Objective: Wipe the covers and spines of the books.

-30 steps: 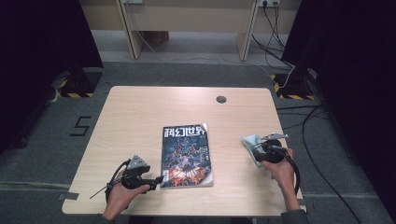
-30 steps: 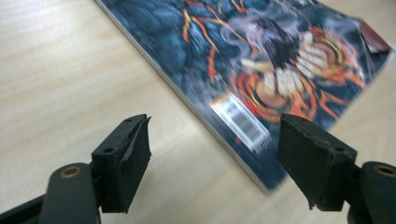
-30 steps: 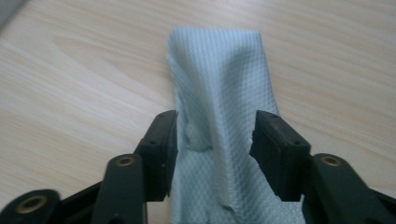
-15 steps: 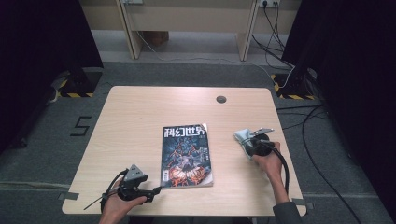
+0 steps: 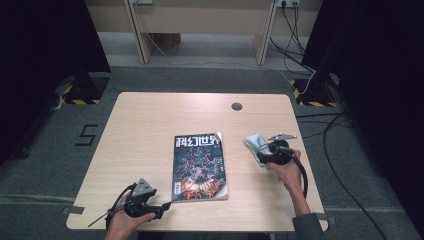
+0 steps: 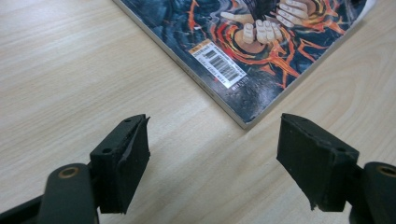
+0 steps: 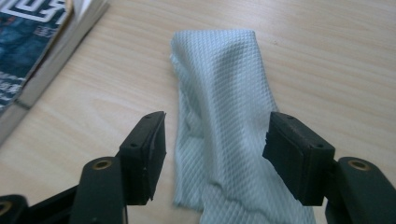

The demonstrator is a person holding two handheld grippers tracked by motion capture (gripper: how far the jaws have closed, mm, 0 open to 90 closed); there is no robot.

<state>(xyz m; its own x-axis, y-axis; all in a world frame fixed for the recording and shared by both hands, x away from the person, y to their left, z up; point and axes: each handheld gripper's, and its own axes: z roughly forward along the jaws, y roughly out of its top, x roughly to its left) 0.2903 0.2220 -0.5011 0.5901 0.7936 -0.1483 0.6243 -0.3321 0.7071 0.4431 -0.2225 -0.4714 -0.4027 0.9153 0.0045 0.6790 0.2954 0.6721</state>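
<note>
Both jaws of your right gripper (image 7: pixel 212 156) have just been opening and are standing apart, the folded cloth (image 7: pixel 224 116) lying between them, running toward the frame's upper centre.

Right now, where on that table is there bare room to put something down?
The far half of the table, beyond the magazine, is bare except a small round cap. The left side is free too. It is crowded between magazine and cloth.

I work in a lab-like recording booth: my table (image 5: pixel 150 130) stands on grey carpet (image 5: pixel 45 150) between black curtains (image 5: pixel 40 45), with hazard-striped tape (image 5: pixel 75 101), trailing cables (image 5: pixel 345 150) and a floor-marked number (image 5: pixel 88 135).
</note>
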